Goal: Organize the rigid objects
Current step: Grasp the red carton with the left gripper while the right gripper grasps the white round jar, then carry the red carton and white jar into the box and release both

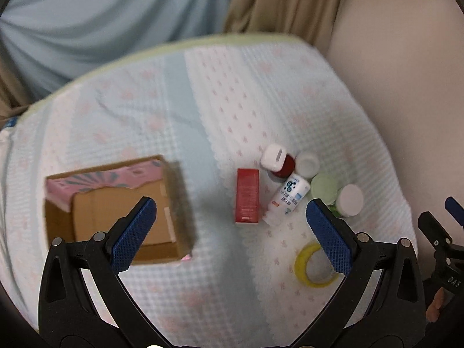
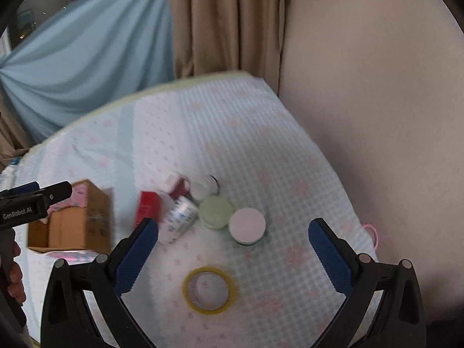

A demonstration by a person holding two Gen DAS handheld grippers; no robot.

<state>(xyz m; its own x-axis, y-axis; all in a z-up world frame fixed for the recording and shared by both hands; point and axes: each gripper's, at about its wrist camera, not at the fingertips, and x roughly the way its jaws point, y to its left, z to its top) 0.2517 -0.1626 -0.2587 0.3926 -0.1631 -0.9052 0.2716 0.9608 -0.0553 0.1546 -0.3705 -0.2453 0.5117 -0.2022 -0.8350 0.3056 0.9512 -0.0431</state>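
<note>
An open cardboard box (image 1: 121, 206) (image 2: 75, 220) sits on the left of a quilted bed cover. To its right lie a red carton (image 1: 247, 200) (image 2: 148, 207), a white bottle (image 1: 287, 200) (image 2: 178, 217), a dark red jar with a white cap (image 1: 275, 161), a white jar (image 1: 307, 163), a green-lidded jar (image 1: 324, 188) (image 2: 216, 211), a white-lidded jar (image 1: 351, 200) (image 2: 247, 224) and a yellow tape roll (image 1: 311, 265) (image 2: 208, 290). My left gripper (image 1: 229, 232) is open, hovering above the cover between box and carton. My right gripper (image 2: 232, 249) is open above the tape roll and jars.
The bed cover (image 1: 232, 101) ends at a green edge at the back. Blue and tan curtains (image 2: 220, 23) hang behind it. A beige wall (image 2: 377, 87) runs along the right. A pink loop (image 2: 372, 233) lies at the cover's right edge.
</note>
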